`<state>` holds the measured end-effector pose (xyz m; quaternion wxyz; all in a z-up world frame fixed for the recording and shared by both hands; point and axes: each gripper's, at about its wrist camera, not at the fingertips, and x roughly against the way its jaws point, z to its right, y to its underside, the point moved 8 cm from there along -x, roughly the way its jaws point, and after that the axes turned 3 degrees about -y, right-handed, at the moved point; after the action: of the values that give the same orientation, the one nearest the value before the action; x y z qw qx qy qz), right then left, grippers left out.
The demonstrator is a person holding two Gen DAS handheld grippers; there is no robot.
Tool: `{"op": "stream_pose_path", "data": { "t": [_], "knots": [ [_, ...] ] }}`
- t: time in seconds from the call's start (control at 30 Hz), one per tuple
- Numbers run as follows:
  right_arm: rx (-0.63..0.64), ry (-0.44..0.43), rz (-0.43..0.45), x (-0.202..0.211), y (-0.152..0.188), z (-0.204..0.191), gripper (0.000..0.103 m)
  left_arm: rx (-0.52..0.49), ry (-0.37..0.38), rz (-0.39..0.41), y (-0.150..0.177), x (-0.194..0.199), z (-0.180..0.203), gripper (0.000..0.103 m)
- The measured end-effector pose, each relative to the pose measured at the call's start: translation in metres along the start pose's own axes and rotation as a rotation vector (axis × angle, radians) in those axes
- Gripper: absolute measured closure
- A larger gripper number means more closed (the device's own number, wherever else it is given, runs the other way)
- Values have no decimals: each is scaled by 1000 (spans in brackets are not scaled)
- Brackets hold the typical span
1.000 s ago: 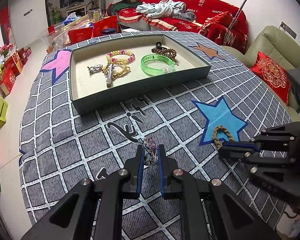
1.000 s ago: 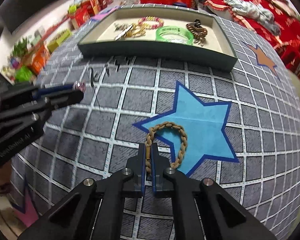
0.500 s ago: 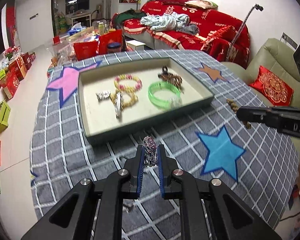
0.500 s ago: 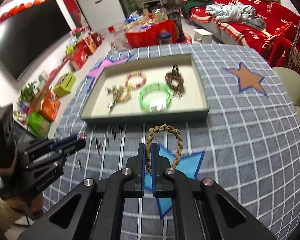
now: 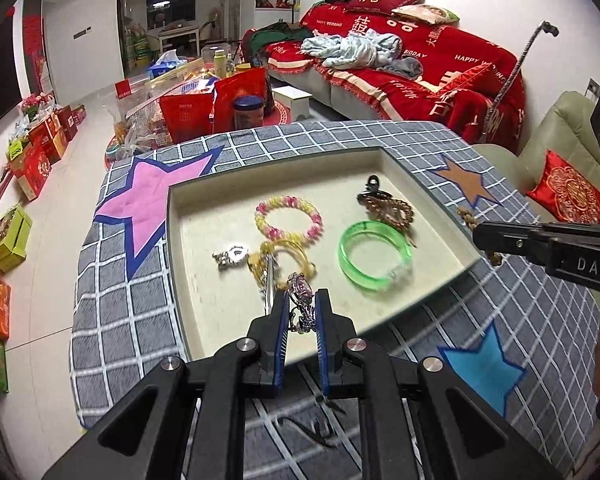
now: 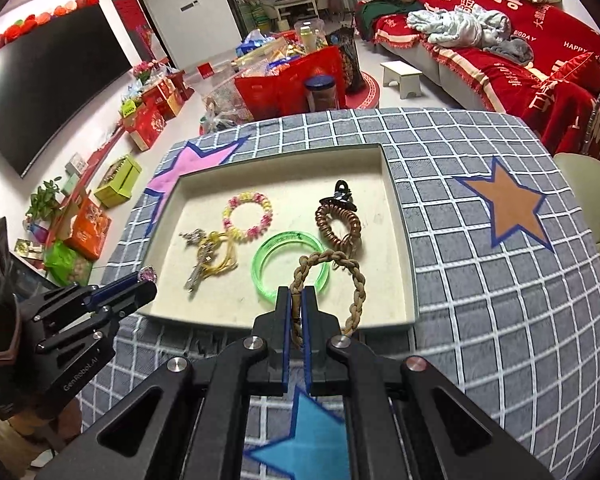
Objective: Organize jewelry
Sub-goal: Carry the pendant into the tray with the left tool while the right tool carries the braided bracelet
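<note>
The left hand-held gripper [image 5: 301, 312] pinches a purple jewelled trinket [image 5: 300, 294] over the near edge of the tray [image 5: 440, 208]. The right hand-held gripper [image 6: 298, 310] is pressed together on a braided tan bracelet [image 6: 340, 276], its loop hanging above the tray's near right part. Inside the tray lie a green bangle [image 5: 374, 258], a pink and yellow beaded bracelet [image 5: 288, 220], a brown coiled hair tie [image 6: 339, 228] and a yellow cord with a silver charm [image 5: 260, 260]. The tray rests on the checked table [image 6: 500, 300].

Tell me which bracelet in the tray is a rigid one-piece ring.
The translucent green bangle, lying flat near the tray's front edge. The pink-and-yellow bracelet is beaded, and the brown coil is a spiral band.
</note>
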<state>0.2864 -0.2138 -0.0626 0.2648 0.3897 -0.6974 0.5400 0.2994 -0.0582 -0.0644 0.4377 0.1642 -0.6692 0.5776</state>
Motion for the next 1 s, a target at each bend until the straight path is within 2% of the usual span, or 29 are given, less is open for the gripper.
{"op": "stream_pose_path", "data": {
  "t": [0.23,0.53,0.8,1.0],
  "knots": [
    [-10,26,-55,-36,-5,14,98,14,-31,-43,-7,-37,-8,74],
    [-28,40,-102,-63,-1,27,98,2,-59,-99,4,-64,-11,74],
    [-64,24,-146,-80,7,34,97,-31,-66,-101,7,-68,-5,74],
    [-56,29,-146,-79,8,33,97,-49,-65,-98,8,-68,0,74]
  ]
}}
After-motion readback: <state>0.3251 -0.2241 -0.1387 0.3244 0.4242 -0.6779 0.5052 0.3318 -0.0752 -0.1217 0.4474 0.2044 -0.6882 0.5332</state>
